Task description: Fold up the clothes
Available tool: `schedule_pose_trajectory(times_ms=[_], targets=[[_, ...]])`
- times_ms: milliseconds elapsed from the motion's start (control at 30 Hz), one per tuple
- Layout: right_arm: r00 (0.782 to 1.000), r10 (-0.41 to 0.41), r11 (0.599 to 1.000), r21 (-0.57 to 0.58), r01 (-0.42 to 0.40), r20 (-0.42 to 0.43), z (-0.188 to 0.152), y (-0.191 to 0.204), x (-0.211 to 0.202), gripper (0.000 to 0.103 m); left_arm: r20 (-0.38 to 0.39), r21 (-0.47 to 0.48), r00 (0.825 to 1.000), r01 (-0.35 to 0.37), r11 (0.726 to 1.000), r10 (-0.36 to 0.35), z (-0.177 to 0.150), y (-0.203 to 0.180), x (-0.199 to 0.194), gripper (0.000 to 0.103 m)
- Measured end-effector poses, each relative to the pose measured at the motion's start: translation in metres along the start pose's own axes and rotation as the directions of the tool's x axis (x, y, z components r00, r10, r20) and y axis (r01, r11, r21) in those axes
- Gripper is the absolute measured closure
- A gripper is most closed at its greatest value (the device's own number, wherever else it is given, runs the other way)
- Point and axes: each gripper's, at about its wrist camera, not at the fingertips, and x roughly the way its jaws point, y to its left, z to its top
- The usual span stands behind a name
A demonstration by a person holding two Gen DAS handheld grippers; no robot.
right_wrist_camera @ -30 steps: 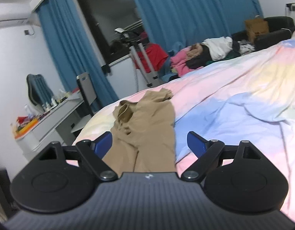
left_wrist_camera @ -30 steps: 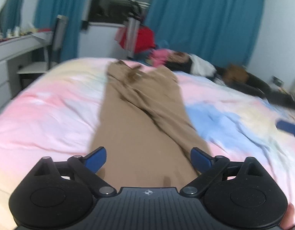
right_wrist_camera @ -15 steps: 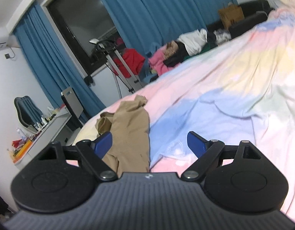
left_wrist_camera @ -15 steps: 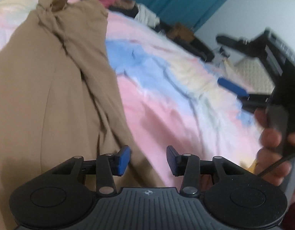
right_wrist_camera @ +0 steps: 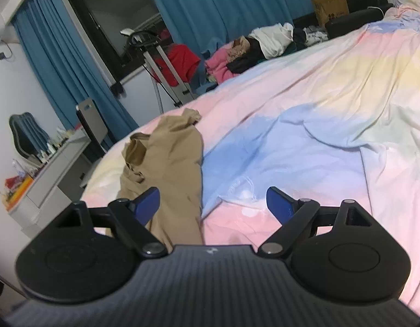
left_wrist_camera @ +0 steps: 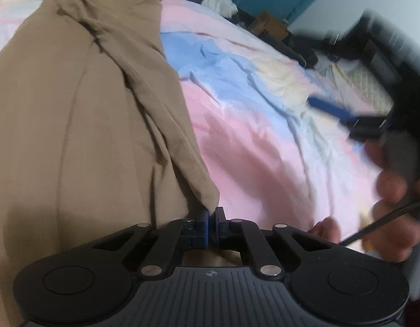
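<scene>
Tan trousers (left_wrist_camera: 81, 103) lie stretched out on the pastel bed sheet (left_wrist_camera: 250, 125), waistband at the far end. My left gripper (left_wrist_camera: 212, 218) is shut on the near hem corner of the right trouser leg. My right gripper (right_wrist_camera: 212, 204) is open and empty above the sheet, just right of the trousers (right_wrist_camera: 171, 169). In the left wrist view the right gripper (left_wrist_camera: 346, 114) shows blurred at the right, held in a hand.
A pile of clothes (right_wrist_camera: 253, 51) lies beyond the bed's far edge by blue curtains (right_wrist_camera: 237, 5). A white desk (right_wrist_camera: 54, 169) with a chair stands at the left. A black sofa (right_wrist_camera: 357, 19) with a paper bag stands at the back right.
My left gripper has closed from wide open onto the trouser hem corner and shifted to the right leg's edge. The right gripper has swung closer to the trousers, still open.
</scene>
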Motion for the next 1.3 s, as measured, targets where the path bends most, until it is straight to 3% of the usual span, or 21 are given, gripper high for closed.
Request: schedule_pose_trajectory(times_ms=[133,200,267,367,500,567,800,1000,1067,1100,1167,1267,1300], targets=[[0.997,-0.022,1.000,0.018,0.023,-0.069,-0.006,-0.003,0.015,0.016,-0.019,-0.073,0.993,0.114,0.991,-0.116,0.009,0.014,-0.027,0.098],[0.996,-0.024,0.999,0.028,0.027,-0.090,-0.009,-0.005,0.018,0.016,-0.030,-0.130,0.983,0.178,0.975,-0.183,0.013,0.026,-0.043,0.099],[0.994,-0.022,0.999,0.031,0.026,-0.105,-0.010,-0.004,0.019,0.016,-0.004,-0.199,0.978,0.202,0.959,-0.206,0.015,0.044,-0.059,0.099],[0.992,-0.008,0.999,0.034,0.012,-0.127,-0.013,-0.004,0.022,0.016,0.020,-0.240,0.984,0.177,0.954,-0.178,0.014,0.066,-0.080,0.099],[0.984,0.022,1.000,0.023,-0.018,-0.175,-0.019,0.001,0.031,0.016,-0.019,-0.223,0.998,0.060,0.973,-0.066,0.007,0.075,-0.086,0.100],[0.975,0.047,0.999,0.023,-0.043,-0.215,-0.024,0.004,0.038,0.017,-0.026,-0.145,0.996,-0.092,0.985,0.089,0.003,0.070,-0.086,0.100],[0.937,0.146,0.989,0.065,-0.132,-0.318,-0.043,0.012,0.042,0.017,0.013,-0.127,0.987,-0.159,0.979,0.162,0.008,0.073,-0.092,0.100],[0.898,0.214,0.973,0.167,-0.160,-0.385,-0.063,0.006,0.026,0.017,0.065,-0.070,0.972,-0.223,0.972,0.227,0.012,0.061,-0.093,0.083],[0.885,0.234,0.966,0.202,-0.164,-0.403,-0.073,0.004,0.015,0.017,0.076,-0.060,0.968,-0.235,0.970,0.239,0.008,0.059,-0.094,0.064],[0.879,0.247,0.964,0.194,-0.181,-0.409,-0.077,0.008,0.009,0.016,0.083,-0.058,0.965,-0.244,0.968,0.248,0.009,0.058,-0.095,0.060],[0.862,0.269,0.963,0.142,-0.230,-0.429,-0.086,0.022,-0.003,0.037,0.091,-0.057,0.960,-0.262,0.963,0.266,0.009,0.058,-0.099,0.050],[0.843,0.236,0.964,0.006,-0.266,-0.484,-0.103,0.052,-0.011,0.058,0.106,-0.073,0.949,-0.291,0.954,0.297,0.009,0.063,-0.106,0.042],[0.845,0.208,0.961,-0.057,-0.270,-0.493,-0.109,0.062,-0.012,0.069,0.114,-0.082,0.945,-0.299,0.951,0.307,0.009,0.065,-0.109,0.041]])
